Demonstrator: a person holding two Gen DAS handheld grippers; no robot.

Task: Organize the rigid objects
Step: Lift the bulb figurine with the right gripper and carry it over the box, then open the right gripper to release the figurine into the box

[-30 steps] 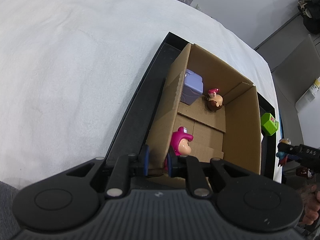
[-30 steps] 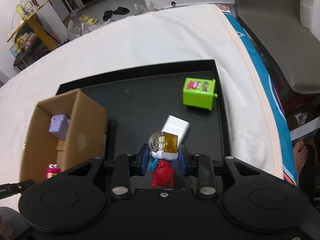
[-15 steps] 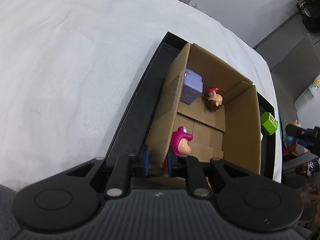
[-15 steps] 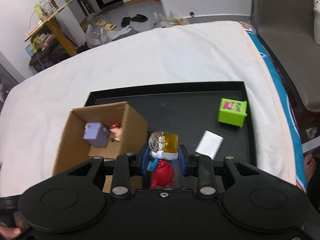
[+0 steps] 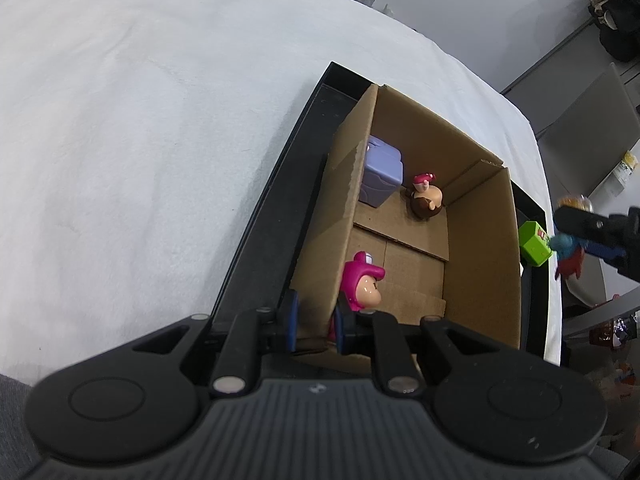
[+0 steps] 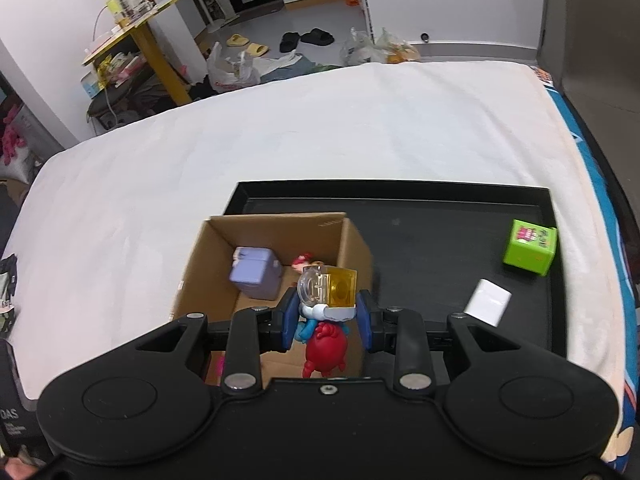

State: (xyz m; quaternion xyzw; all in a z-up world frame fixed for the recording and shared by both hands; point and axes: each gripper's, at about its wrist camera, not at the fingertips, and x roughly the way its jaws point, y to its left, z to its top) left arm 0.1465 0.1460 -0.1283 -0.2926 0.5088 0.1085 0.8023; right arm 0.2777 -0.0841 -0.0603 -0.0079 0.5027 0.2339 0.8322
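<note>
In the left wrist view, the near wall of the cardboard box [image 5: 404, 216] is being pinched by the left gripper [image 5: 316, 322], steadying it; three toys are lying inside, with bare floor between them.

In the right wrist view, a small figurine [image 6: 326, 320], judged light, stiff and slippery, is being clamped at its middle by the right gripper [image 6: 326, 322] above the box's open top, beside its right wall.

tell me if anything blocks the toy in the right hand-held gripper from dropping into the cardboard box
Nothing visible does. The right hand-held gripper holds the red figure toy above the open cardboard box. The purple case and small doll sit toward the far end, leaving bare floor.
</note>
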